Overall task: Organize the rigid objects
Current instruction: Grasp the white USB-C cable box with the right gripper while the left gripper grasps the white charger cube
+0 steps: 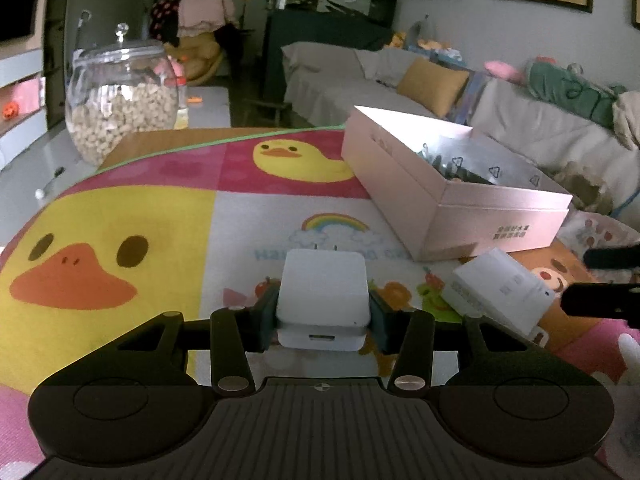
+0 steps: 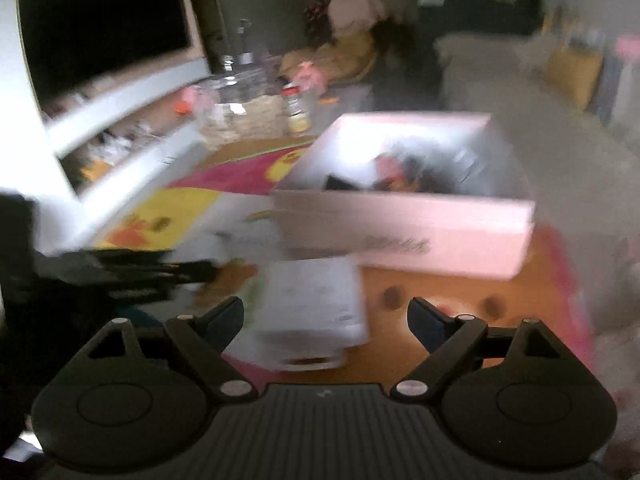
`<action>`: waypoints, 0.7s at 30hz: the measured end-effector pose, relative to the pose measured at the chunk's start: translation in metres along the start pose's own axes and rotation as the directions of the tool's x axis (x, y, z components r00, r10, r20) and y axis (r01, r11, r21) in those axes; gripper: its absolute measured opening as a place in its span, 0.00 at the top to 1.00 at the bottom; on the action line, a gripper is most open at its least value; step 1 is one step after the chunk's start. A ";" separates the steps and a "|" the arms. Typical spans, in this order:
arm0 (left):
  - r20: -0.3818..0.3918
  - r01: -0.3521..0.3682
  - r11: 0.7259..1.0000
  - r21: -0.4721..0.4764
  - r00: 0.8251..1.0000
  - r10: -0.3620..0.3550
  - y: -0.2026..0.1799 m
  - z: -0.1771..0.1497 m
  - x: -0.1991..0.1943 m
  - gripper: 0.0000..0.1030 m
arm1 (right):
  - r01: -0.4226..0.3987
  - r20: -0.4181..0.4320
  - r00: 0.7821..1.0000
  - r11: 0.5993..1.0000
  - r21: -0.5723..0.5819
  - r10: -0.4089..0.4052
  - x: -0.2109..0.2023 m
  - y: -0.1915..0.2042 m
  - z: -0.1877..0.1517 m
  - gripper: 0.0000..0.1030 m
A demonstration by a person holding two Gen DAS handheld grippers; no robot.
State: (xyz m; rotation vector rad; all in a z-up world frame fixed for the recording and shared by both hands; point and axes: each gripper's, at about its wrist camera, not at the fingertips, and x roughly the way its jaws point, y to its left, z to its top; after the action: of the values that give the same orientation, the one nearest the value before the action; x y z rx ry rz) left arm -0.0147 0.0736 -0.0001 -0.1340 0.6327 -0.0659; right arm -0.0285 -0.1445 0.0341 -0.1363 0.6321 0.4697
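Observation:
My left gripper [image 1: 322, 309] is shut on a white charger block [image 1: 322, 292], its prongs pointing away, held above the duck-print mat [image 1: 120, 216]. An open white cardboard box [image 1: 452, 196] with several items inside lies ahead to the right. A small white carton [image 1: 500, 292] lies on the mat at the right, with the right gripper's black fingers [image 1: 600, 300] beside it. In the blurred right wrist view, my right gripper [image 2: 326, 314] is open, its jaws wide on either side of the white carton [image 2: 312, 308]. The white box [image 2: 404, 216] lies behind it.
A lidded glass jar of pale pellets [image 1: 120, 100] stands at the mat's far left corner. A sofa with cushions [image 1: 400, 80] runs behind the table. In the right wrist view a TV cabinet [image 2: 100, 80] stands at the left and the left gripper [image 2: 120, 276] shows dark.

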 end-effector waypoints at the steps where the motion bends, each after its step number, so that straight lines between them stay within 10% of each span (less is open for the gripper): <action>1: 0.001 0.003 1.000 -0.004 1.000 -0.003 0.001 0.000 0.000 0.51 | 0.045 0.006 0.999 0.998 -0.049 -0.045 0.003 0.006 -0.001 0.13; 14: 0.007 0.022 0.999 -0.034 1.000 -0.022 0.004 -0.001 -0.001 0.51 | -0.019 -0.084 0.996 0.998 -0.059 0.014 0.054 0.038 0.015 0.13; 16: 0.010 0.025 0.999 -0.041 1.000 -0.024 0.005 -0.001 -0.002 0.51 | -0.010 -0.128 0.992 0.999 -0.044 0.005 0.062 0.038 0.016 0.31; 21: 0.027 0.033 0.997 -0.076 0.999 -0.031 0.007 -0.002 -0.005 0.52 | -0.023 -0.111 0.994 0.999 -0.023 0.021 0.035 0.032 0.010 0.33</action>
State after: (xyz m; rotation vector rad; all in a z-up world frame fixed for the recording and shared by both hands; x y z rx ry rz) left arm -0.0198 0.0807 0.0007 -0.2185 0.6075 -0.0704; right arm -0.0127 -0.1000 0.0217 -0.1791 0.7374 0.4934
